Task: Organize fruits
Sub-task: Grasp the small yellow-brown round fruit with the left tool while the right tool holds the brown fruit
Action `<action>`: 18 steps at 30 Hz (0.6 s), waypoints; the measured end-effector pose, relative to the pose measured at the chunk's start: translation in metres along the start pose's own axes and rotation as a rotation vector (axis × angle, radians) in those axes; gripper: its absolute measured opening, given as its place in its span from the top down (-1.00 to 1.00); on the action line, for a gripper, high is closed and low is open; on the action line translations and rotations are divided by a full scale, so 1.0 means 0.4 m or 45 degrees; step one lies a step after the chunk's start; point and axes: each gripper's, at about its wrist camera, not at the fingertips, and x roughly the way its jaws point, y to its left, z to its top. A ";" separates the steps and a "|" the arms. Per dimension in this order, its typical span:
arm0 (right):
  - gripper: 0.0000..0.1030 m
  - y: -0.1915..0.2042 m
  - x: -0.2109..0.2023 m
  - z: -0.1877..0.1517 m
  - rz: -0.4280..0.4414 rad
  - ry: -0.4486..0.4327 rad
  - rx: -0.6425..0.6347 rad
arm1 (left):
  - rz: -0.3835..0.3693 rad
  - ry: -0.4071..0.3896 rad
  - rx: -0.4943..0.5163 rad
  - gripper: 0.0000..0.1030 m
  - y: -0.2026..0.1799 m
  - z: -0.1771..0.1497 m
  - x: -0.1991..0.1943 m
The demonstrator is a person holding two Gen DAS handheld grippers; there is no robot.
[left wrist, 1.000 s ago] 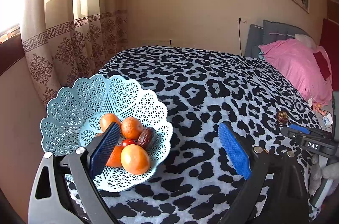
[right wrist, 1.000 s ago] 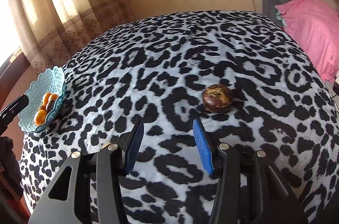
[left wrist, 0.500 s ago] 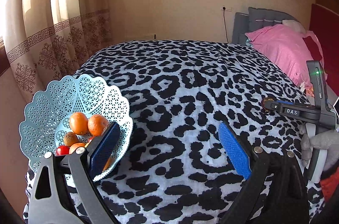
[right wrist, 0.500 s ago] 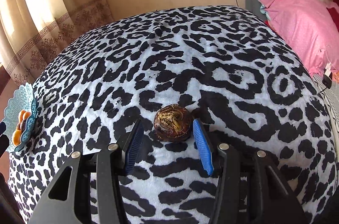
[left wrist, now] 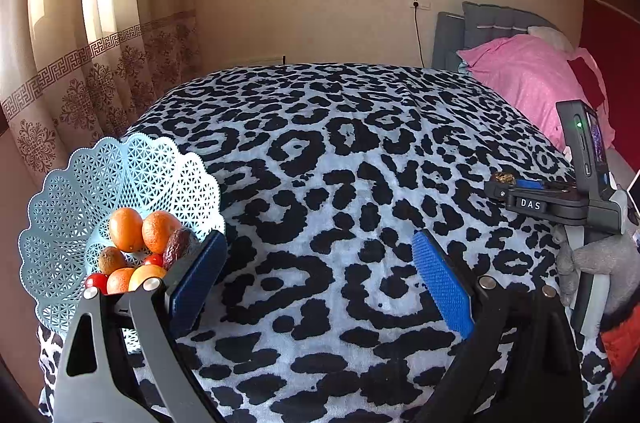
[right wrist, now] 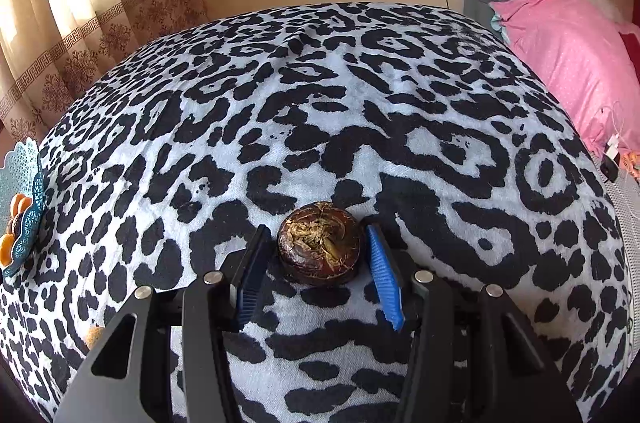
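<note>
Dark brown, round and rough-topped, the fruit point(right wrist: 319, 246) lies on the leopard-print bed point(right wrist: 320, 111) between the right gripper's point(right wrist: 316, 273) spread blue ribbed jaws, unpinched, while the left gripper point(left wrist: 320, 287) gapes beside the lattice plastic basket point(left wrist: 72, 207).

Daylight glows through the left curtain point(left wrist: 100, 35); sharp frames, fisheye-bent, dark corners

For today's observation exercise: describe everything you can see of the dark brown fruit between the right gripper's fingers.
The dark brown fruit is round and squat, with a glossy skin and a dry, yellowish fibrous patch on top. It sits upright on the leopard-print blanket, between the blue pads of the right gripper, whose jaws bracket it closely; contact cannot be confirmed. It lies far from the basket.
</note>
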 end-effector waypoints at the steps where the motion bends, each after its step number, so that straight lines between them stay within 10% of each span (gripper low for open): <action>1: 0.08 0.003 -0.001 -0.003 -0.008 -0.004 -0.008 | -0.002 0.004 0.004 -0.85 -0.005 -0.002 0.003; 18: 0.18 -0.012 -0.052 -0.021 0.061 -0.072 0.031 | -0.156 0.107 0.152 -0.76 -0.149 -0.043 0.059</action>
